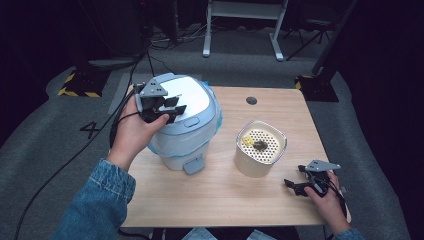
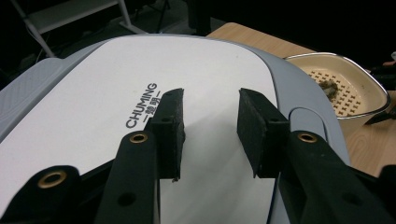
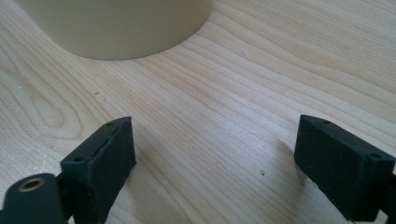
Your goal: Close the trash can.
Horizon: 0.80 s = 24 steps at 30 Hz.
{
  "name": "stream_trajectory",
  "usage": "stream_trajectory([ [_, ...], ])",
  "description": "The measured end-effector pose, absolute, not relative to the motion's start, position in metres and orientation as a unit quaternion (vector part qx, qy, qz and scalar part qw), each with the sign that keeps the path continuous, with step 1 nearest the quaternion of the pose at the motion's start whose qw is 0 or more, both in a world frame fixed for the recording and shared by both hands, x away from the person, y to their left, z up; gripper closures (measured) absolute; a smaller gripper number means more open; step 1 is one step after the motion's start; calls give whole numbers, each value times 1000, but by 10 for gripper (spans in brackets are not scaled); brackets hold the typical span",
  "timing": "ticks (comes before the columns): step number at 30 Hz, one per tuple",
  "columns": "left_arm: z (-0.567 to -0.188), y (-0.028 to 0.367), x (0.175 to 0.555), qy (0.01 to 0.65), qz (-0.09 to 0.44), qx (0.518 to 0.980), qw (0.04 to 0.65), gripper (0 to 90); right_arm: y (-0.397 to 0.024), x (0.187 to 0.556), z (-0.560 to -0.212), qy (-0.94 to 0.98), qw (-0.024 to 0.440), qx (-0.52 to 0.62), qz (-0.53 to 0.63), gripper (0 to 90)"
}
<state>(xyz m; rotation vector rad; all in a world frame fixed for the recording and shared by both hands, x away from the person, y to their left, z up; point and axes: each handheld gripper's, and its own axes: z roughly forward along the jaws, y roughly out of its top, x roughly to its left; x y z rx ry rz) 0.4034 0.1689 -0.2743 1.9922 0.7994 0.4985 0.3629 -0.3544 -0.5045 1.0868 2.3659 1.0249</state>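
A pale blue bin (image 1: 192, 137) with a white lid (image 2: 84, 93) marked CHUMING stands on the left half of the wooden table (image 1: 225, 195). My left gripper (image 1: 171, 107) hovers just over that lid, and in the left gripper view its jaws (image 2: 210, 100) stand apart with nothing between them. To the right of the bin is a cream container (image 1: 252, 162) whose perforated insert (image 1: 267, 139) holds a few scraps. My right gripper (image 1: 296, 186) rests low near the table's front right corner, open, jaws (image 3: 215, 140) wide over bare wood, with the cream container (image 3: 116, 28) just ahead.
A round cable hole (image 1: 251, 100) sits near the table's far edge. A grey foot pedal (image 1: 193, 165) juts from the bin's base toward me. Cables (image 1: 125, 65) trail over the grey floor at the left, and white frame legs (image 1: 240, 30) stand behind.
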Motion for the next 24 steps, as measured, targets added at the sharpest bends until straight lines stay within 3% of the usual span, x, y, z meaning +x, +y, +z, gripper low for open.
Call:
stream_trajectory([
  [3, -274, 169, 403, 329, 177, 802, 466, 472, -354, 363, -505, 833, 171, 383, 361, 127],
  [8, -271, 171, 397, 336, 187, 782, 490, 351, -354, 363, -505, 833, 171, 383, 361, 127],
  [13, -266, 175, 379, 329, 189, 767, 517, 322, -354, 363, -505, 833, 171, 383, 361, 127],
  [24, -270, 185, 334, 314, 190, 784, 502, 318, -354, 363, -505, 833, 171, 383, 361, 127],
])
